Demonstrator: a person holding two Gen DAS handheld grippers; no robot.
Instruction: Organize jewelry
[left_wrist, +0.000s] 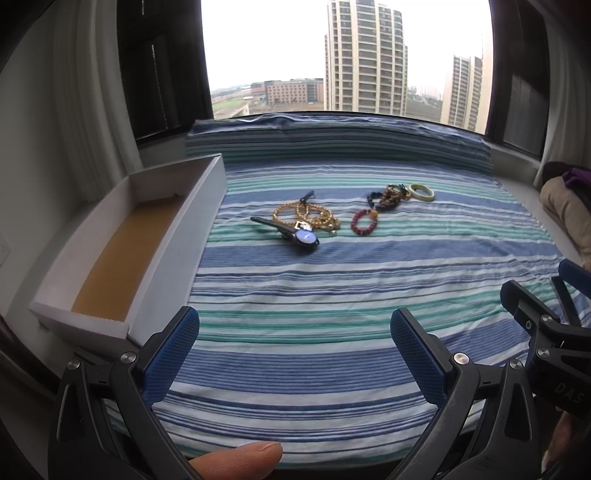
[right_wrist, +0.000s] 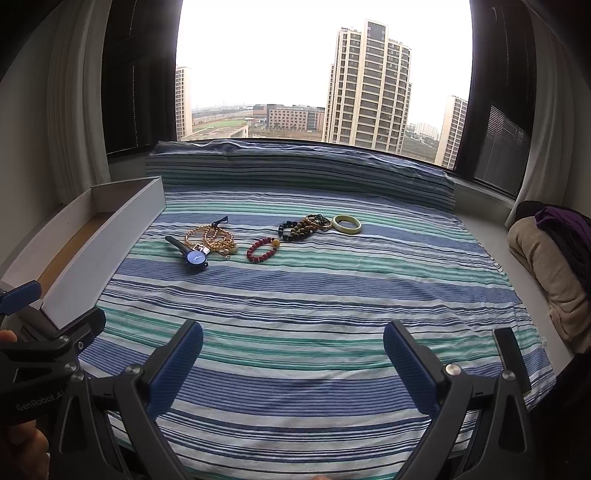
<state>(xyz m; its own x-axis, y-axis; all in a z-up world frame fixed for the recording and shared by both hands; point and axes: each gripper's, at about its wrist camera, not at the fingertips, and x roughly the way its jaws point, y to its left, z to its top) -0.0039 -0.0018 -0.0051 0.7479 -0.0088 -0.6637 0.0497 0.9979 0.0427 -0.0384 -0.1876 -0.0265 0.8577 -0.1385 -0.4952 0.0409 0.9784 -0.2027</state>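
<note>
Jewelry lies in a row on a striped cloth: a blue-faced watch, a gold bead chain, a red bead bracelet, dark and brown bead bracelets and a pale green bangle. A white box with a tan floor stands at the left, empty. My left gripper and right gripper are both open and empty, held well short of the jewelry.
A large window runs along the back behind a striped bolster. Folded beige and purple cloth lies at the right. The right gripper's body shows at the left view's right edge; a dark phone lies near the cloth's right corner.
</note>
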